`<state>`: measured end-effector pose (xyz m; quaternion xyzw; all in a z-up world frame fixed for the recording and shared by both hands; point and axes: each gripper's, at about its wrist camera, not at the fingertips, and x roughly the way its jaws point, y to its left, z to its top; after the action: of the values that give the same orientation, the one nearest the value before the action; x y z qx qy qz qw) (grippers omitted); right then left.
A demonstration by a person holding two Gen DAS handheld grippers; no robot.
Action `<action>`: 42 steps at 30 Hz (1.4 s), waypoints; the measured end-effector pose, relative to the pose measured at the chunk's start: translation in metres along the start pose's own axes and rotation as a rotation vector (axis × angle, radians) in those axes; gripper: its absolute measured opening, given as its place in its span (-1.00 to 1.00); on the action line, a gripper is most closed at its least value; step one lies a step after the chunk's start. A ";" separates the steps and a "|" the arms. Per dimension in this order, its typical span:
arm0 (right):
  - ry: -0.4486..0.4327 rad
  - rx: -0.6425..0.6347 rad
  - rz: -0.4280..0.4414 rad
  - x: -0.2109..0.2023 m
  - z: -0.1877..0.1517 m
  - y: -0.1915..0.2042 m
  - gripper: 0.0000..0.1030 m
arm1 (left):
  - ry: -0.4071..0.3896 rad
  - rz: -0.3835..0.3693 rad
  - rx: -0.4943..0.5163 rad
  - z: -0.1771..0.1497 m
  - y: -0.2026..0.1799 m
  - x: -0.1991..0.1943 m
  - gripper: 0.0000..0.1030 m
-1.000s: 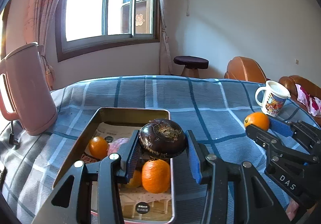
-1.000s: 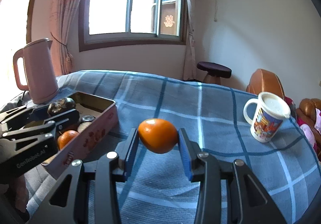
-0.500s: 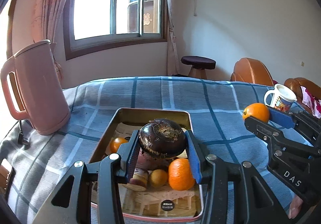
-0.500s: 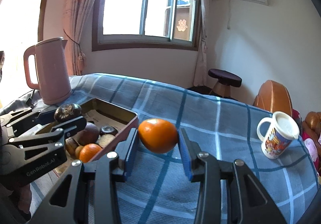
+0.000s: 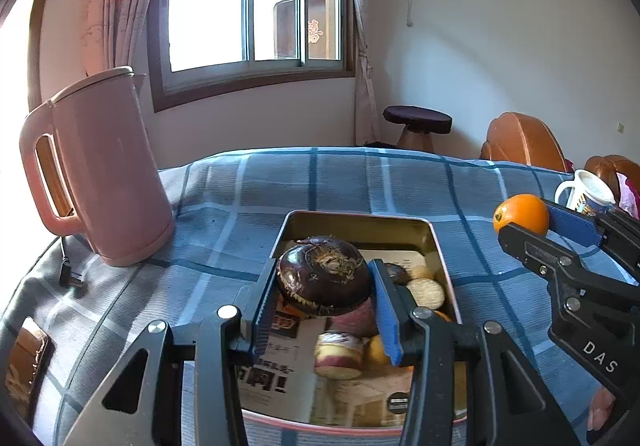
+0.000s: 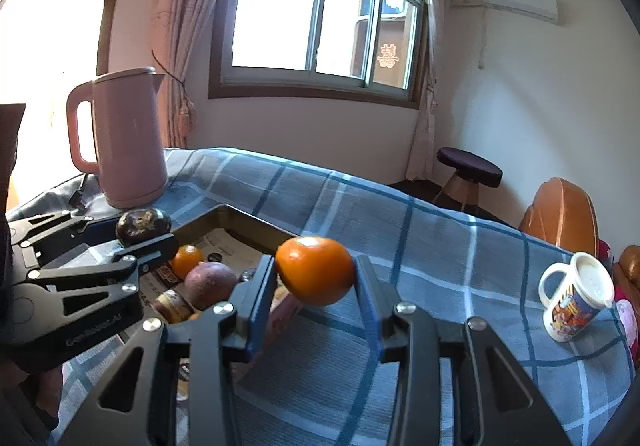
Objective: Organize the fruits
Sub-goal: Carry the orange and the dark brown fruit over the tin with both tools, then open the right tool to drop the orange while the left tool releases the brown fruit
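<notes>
**Orange + dark fruit both held over tin**

Blue-padded jaws of left gripper [image 5: 326, 308] clamped on dark purple-brown round fruit [image 5: 324, 274], pads pressing both sides; fruit held in air above metal tin [image 5: 360, 220]. Same gripper seen from right wrist cam [image 6: 146, 236], w/ dark fruit [image 6: 143, 225] at its tip, above tin's left side.

Right gripper [image 6: 316, 292] jaws closed on orange [image 6: 316, 270], pads tight on both flanks; orange off the cloth, just past tin's right wall [image 6: 240, 214]. In left cam, right gripper [image 5: 532, 224] sits to right of tin, orange [image 5: 521, 215] at its tip, apart from tin rim.

Tin on blue checked cloth [image 5: 340, 178], roughly mid-counter, toward near edge. Inside: small orange [image 6: 187, 260], purplish round fruit [image 6: 210, 280], round biscuits [image 5: 426, 292], cut piece w/ purple skin [image 5: 339, 354], printed paper lining floor. Other bits partly hidden behind jaws – can't ID.

Pink kettle [image 5: 100, 166] upright near left edge of counter, well apart from tin; plug + cord [image 5: 68, 270] lying beside its base. Printed mug w/ lid [image 6: 576, 302] upright near right edge, well apart from tin. Dark stool [image 5: 418, 122] and brown chair [image 5: 520, 142] beyond far edge. Bit of a hand [image 5: 598, 410] visible under right gripper.
</notes>
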<state>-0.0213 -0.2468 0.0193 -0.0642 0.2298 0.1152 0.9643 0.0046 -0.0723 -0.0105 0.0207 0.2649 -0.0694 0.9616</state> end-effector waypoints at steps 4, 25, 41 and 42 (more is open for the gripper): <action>0.002 -0.013 0.015 0.004 0.003 0.009 -0.17 | 0.009 0.009 -0.009 -0.001 0.008 0.003 -0.10; 0.036 -0.051 0.079 0.024 0.006 0.039 -0.17 | 0.080 0.049 -0.025 -0.008 0.038 0.016 -0.10; 0.101 -0.077 0.104 0.039 0.000 0.055 -0.17 | 0.129 0.055 -0.027 -0.016 0.048 0.024 -0.10; 0.103 -0.079 0.105 0.039 0.000 0.055 -0.17 | 0.129 0.055 -0.025 -0.016 0.048 0.024 -0.10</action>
<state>-0.0013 -0.1858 -0.0028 -0.0958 0.2777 0.1713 0.9404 0.0239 -0.0265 -0.0363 0.0203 0.3264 -0.0384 0.9442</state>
